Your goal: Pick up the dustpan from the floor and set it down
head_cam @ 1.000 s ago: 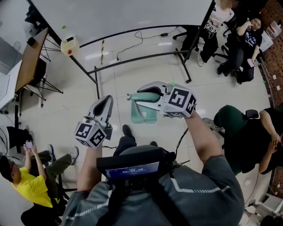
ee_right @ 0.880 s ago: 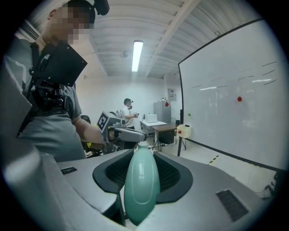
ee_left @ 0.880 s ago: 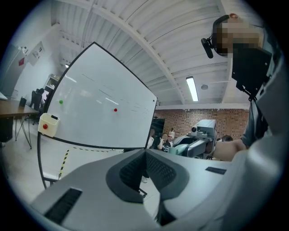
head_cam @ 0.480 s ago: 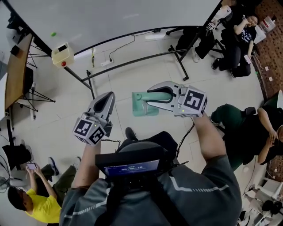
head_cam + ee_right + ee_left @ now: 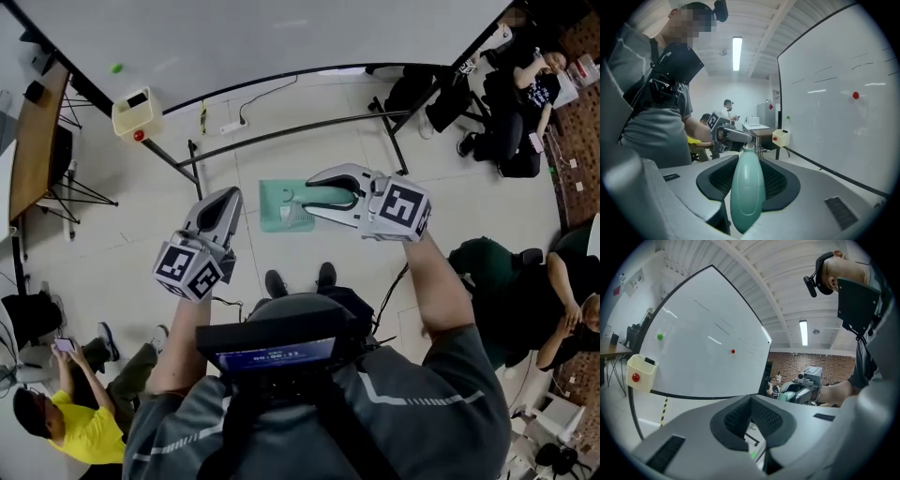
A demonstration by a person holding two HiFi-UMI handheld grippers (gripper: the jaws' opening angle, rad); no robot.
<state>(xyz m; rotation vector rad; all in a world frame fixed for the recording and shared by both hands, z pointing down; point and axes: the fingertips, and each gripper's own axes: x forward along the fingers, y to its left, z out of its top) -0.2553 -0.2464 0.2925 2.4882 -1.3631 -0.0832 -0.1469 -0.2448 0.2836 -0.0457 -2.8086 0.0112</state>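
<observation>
The teal dustpan (image 5: 277, 206) hangs above the tiled floor in the head view. My right gripper (image 5: 311, 194) is shut on its handle (image 5: 328, 195), which points back at me. In the right gripper view the rounded teal handle (image 5: 747, 192) stands between the black pads (image 5: 776, 180), and the pan itself is hidden. My left gripper (image 5: 225, 199) is held out level to the left of the pan, shut and holding nothing. Its pads (image 5: 761, 416) meet in the left gripper view, where the right gripper (image 5: 808, 380) and a bit of teal (image 5: 790, 397) show far right.
A large whiteboard (image 5: 234, 37) on a black floor frame (image 5: 281, 131) stands ahead, with a yellow box (image 5: 136, 112) on its left leg. A cable and power strip (image 5: 232, 126) lie by the frame. Seated people (image 5: 525, 84) are at right; another person (image 5: 75, 422) is at lower left.
Both grippers have moved across the floor towards the whiteboard frame. The dustpan has travelled with the right gripper, still held by its handle.
</observation>
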